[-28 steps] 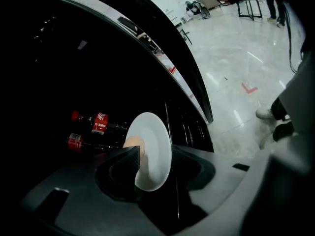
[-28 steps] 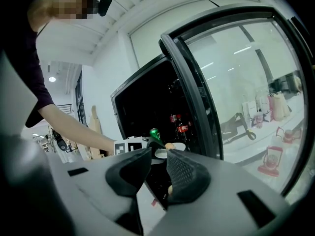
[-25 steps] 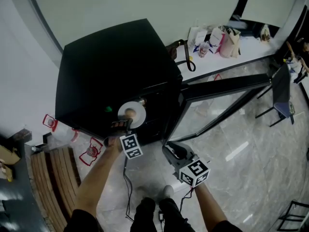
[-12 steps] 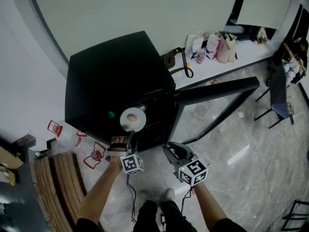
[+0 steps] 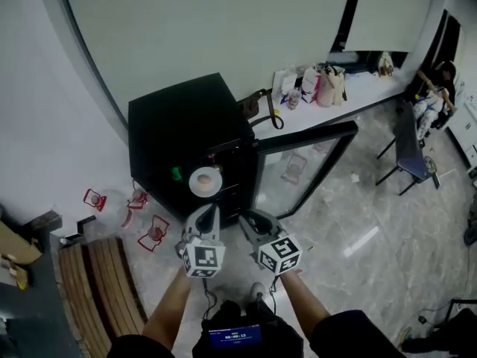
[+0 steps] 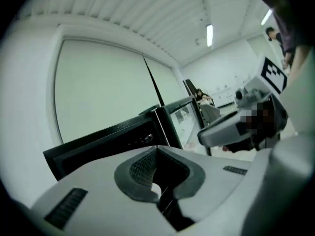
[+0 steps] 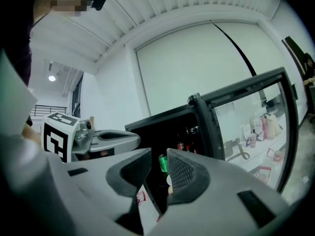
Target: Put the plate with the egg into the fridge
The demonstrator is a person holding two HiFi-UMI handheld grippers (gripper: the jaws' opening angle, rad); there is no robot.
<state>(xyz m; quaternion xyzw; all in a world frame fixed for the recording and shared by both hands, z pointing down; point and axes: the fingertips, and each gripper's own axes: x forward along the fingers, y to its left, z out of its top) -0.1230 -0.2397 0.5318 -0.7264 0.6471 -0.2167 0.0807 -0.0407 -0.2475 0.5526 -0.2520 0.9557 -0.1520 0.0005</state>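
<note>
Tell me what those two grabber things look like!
The left gripper and right gripper are pale grey plastic, with beak-shaped jaws lined by dark ribbed pads. Each carries a white cube printed with black square markers.

The fridge [image 5: 179, 121] is matt black with a glass door [image 5: 296, 171], the floor [image 5: 373, 215] glossy stone, the bench [image 5: 100, 289] wooden slats.

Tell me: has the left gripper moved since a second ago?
Yes. The left gripper has pulled back from the plate inside the fridge; its jaws have just closed, empty.
</note>
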